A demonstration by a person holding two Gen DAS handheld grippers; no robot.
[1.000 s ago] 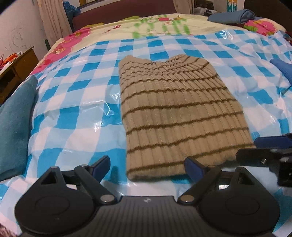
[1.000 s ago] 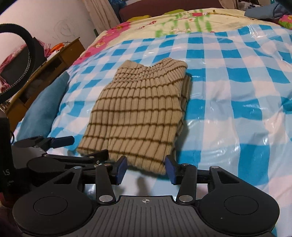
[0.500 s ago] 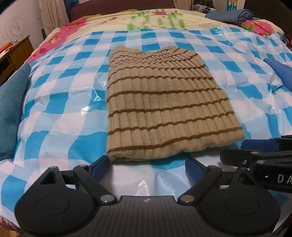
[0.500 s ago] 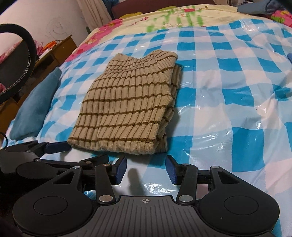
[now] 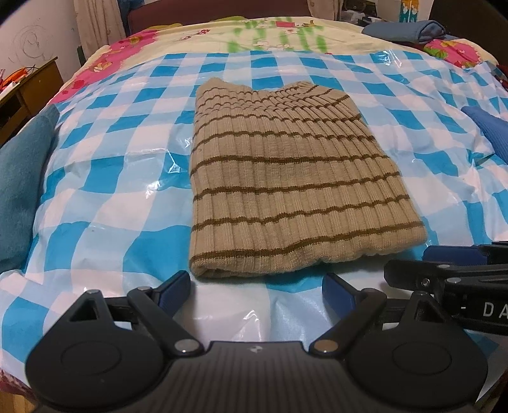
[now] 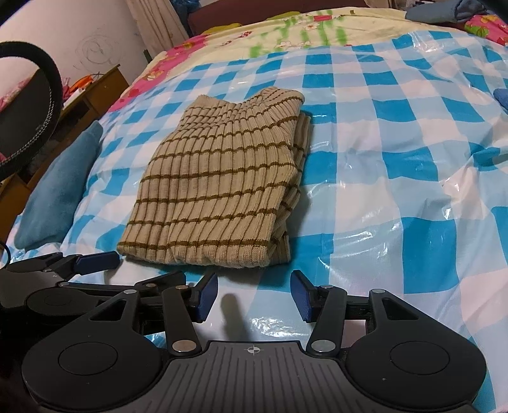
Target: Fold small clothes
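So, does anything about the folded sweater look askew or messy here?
Slightly. The sweater lies folded flat on the checked sheet, but in the right wrist view its lower layers stick out past the top layer along the right edge, so that side is not flush. Nothing else stands out.

Bed (image 5: pixel 285 28): checked plastic sheet (image 5: pixel 104 178); folded striped sweater (image 5: pixel 285 178), teal cushion (image 5: pixel 19 178) on it.
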